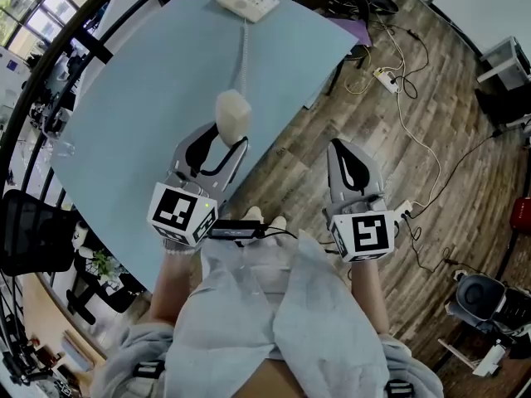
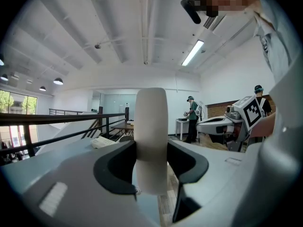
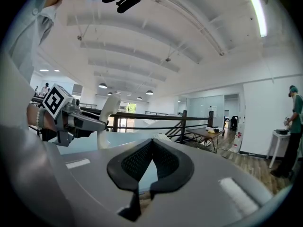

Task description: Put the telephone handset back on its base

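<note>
My left gripper [image 1: 222, 146] has its jaws clenched on the handset [image 1: 233, 116], a pad pressing each side so that it stands upright between them, held above the near half of the tabletop [image 1: 141, 98]; my right gripper [image 1: 347, 149] has its jaws pressed together on nothing, and it hangs off the tabletop's edge over the floor [image 1: 431, 106].

I judge the task about half done; the handset is picked up and firmly held, but the base [image 1: 247, 1] sits at the far end of the tabletop, well apart from it, with the cord [image 1: 244, 56] running between the two; what is left is to carry the handset across, line it up over the cradle, lower it and let go; the base is too small here for me to tell how its cradle lies.

The tabletop is pale blue and carries only the base and cord; the floor is wood plank, strewn with cables and a power strip [image 1: 387, 80]; a black chair [image 1: 33, 230] stands to my left; the room is open and white, with a dark railing, ceiling lights, and a person [image 2: 191, 119] at a far table.
</note>
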Motion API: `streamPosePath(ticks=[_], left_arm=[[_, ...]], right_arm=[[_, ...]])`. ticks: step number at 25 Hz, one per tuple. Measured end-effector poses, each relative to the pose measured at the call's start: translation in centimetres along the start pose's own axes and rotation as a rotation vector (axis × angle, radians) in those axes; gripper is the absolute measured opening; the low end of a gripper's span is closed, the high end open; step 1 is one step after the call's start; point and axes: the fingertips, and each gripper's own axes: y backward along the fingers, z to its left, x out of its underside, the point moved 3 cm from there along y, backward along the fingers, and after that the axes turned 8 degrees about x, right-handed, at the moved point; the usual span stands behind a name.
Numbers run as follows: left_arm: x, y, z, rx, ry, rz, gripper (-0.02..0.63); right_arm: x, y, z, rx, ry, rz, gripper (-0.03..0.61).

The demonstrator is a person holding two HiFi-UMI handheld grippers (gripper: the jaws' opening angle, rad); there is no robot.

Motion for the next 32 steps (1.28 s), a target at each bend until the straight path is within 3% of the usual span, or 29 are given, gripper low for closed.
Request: streamPosePath(ticks=[7, 17, 32], left_arm=[[0.1, -1.2, -1.3, -0.017, -0.005, -0.016, 0.195], [0.1, -4.5, -1.2, 0.015, 0.016, -0.025, 0.195], [-0.9, -15.0, 4.1, 0.024, 0.077, -0.037, 0.195]], right_arm=[[1.3, 1.2, -1.6, -0.009, -0.009, 0.007, 0.006], [1.8, 0.6, -4.8, 0.044, -0.005, 0.007, 0.006], [0.5, -8.4, -10.9, 0.029, 0.044, 0.017, 0.006]])
